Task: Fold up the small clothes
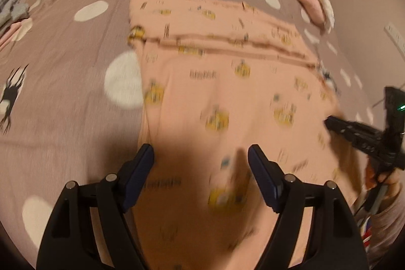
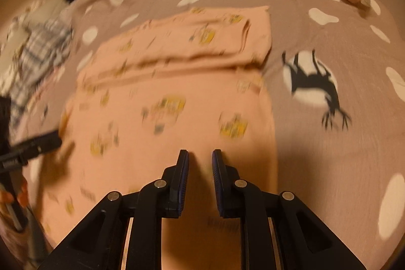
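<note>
You have the peach garment (image 1: 227, 82) on the bed (image 1: 76, 82) at frame center, its far part already folded over but the near part still flat, while your left gripper (image 1: 201, 156) hovers with jaws wide apart and your right gripper (image 2: 200, 158) has only a narrow gap holding nothing.

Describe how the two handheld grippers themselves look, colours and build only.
Both the left gripper and the right gripper are matte black plastic with angular linkage arms joined by round silver pins. Their jaws carry dark blue ribbed pads. Seen from the left wrist view, the right one's body shows a small green light.
</note>
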{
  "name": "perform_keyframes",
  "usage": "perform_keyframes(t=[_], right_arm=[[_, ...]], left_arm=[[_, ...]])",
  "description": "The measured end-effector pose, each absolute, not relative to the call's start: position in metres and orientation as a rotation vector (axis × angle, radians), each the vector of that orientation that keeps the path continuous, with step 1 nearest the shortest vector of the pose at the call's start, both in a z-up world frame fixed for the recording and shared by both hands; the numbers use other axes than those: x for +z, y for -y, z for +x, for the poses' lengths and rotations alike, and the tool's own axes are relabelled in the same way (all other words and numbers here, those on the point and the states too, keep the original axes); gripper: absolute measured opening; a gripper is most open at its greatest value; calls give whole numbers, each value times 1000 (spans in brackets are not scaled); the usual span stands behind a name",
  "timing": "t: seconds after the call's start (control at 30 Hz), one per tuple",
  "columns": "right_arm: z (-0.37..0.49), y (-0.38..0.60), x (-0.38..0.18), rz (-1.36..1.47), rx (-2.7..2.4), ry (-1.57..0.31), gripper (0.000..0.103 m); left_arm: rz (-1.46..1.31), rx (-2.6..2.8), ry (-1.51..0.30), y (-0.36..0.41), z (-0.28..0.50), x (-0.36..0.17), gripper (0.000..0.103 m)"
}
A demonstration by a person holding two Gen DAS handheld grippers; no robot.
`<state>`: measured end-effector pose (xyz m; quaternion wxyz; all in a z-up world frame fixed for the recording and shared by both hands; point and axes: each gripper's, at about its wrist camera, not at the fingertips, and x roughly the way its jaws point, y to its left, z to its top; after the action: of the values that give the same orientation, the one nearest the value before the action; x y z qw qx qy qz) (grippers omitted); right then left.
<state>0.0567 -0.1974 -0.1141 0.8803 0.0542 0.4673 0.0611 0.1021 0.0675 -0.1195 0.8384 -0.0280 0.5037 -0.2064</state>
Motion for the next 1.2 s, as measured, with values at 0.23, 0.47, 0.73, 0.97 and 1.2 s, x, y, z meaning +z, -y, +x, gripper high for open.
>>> perform_keyframes(t=[0.23, 0.47, 0.73, 0.97, 1.2], right_arm=[[7, 189, -115, -4, 112, -982, 20], [-29, 190, -115, -22, 112, -1023, 24], [-39, 162, -84, 10, 260, -933, 24], [-6, 100, -107, 44, 403, -947, 24], [-45, 85, -130, -30, 458, -1027, 24]], left_arm=[[125, -407, -1021, -69, 43, -127, 77], [79, -392, -1043, -100, 8, -121, 80], [15, -494, -933, -80, 1, -85, 79], [44, -611, -1015, -22, 15, -114, 61], [132, -658, -1043, -22, -14, -125, 61]])
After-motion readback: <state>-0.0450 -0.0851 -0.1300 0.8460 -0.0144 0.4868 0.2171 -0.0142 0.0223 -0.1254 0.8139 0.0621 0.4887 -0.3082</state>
